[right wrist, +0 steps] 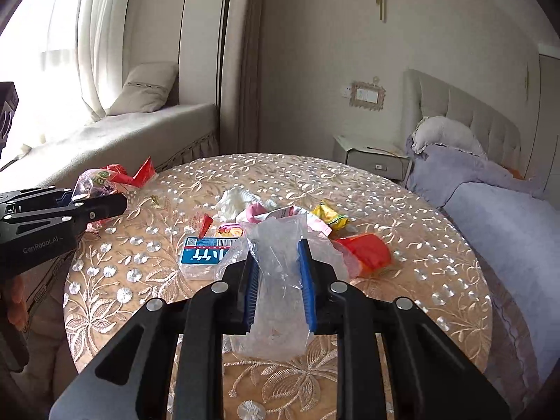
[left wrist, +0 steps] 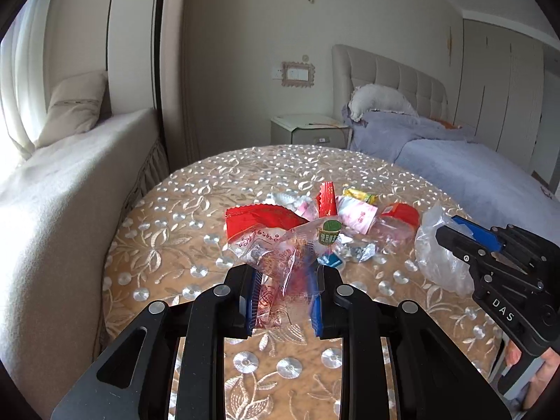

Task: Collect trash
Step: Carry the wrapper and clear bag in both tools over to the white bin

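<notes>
My left tool (left wrist: 285, 301) clenched on red-printed wrapper (left wrist: 276, 262), lifted off surface (right wrist: 402, 192). My right tool (right wrist: 278, 285) clamps clear bag (right wrist: 280, 245), likely for collecting. Remaining wrappers (right wrist: 280, 217) heaped mid-surface, far of both tools.

Wrappers crowd the middle of the round table (right wrist: 437, 245): blue-and-white packet (right wrist: 203, 253) at nine o'clock of the heap, yellow wrapper (right wrist: 330, 215) at one, red wrapper (right wrist: 367, 252) at three, white tissue (right wrist: 232, 201) at eleven. Bare cloth rings the pile. The bed (right wrist: 507, 217) hems in three o'clock, the window seat (right wrist: 140, 129) ten.
</notes>
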`<state>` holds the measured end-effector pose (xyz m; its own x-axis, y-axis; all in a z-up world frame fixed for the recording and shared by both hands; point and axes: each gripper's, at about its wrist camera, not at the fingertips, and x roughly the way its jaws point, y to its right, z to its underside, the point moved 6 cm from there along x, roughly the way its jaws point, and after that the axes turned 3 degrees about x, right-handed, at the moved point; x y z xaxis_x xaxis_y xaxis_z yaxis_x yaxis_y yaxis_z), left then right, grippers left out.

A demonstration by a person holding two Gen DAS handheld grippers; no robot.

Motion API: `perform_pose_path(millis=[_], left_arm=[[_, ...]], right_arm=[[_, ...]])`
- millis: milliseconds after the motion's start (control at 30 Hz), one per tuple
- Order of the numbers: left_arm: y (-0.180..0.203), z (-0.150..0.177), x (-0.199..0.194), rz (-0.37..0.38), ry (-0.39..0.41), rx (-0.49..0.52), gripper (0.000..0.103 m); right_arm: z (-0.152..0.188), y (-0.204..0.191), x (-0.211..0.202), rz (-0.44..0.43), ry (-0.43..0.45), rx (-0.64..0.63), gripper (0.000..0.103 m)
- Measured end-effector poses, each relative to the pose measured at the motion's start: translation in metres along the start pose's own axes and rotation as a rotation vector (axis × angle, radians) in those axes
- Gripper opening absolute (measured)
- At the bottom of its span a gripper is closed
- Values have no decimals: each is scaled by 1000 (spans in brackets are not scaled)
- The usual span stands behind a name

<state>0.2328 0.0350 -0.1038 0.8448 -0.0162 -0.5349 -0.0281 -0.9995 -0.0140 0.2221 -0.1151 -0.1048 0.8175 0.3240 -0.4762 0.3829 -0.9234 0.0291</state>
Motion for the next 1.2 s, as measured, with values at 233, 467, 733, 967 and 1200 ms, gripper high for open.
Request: perform_pose_path(millis=[233,467,733,967,1200], left_arm=[[52,-5,-26,91,40,51,23],[120,7,-33,200,36,114,23],[205,18,-38,359,43,193,23],[278,34,-38,492,30,274,23],[337,50,-34,578,-5,341,23]], right_arm=[[3,26,-49,52,64,15,23],[18,61,-91,144,93,26,23],[41,108,-133,263,106,56,23],[69,153,-161,393,98,99,23],[96,189,-179,488,73,144,23]])
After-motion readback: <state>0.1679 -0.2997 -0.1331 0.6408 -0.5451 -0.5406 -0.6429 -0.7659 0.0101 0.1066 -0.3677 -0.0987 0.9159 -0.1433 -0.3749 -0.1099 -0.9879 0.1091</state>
